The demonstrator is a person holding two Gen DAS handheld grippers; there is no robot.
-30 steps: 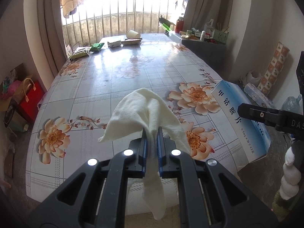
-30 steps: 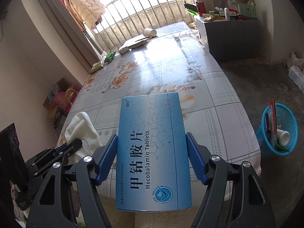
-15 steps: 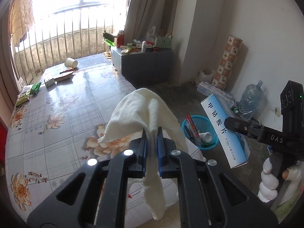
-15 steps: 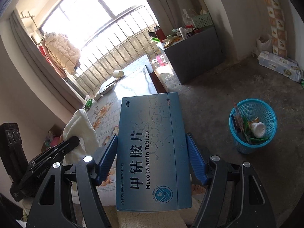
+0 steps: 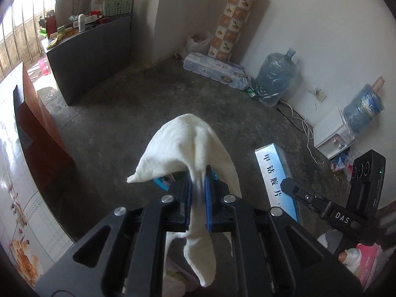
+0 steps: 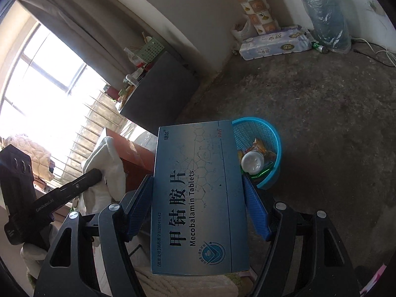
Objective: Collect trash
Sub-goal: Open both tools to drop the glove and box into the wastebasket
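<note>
Both tools have swung off the bench toward the bin [image 6: 268,146]: left tool [image 5: 198,180] pinching the tissue [image 5: 188,138], right tool [image 6: 198,198] clamping the box [image 6: 198,198]. Dropping seems next.

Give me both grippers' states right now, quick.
Left gripper: shut on the white tissue.
Right gripper: closed across the width of the blue Mecobalamin tablet box.

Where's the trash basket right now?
In the right wrist view, the blue basket stands on the floor, just right of the tablet box.
</note>
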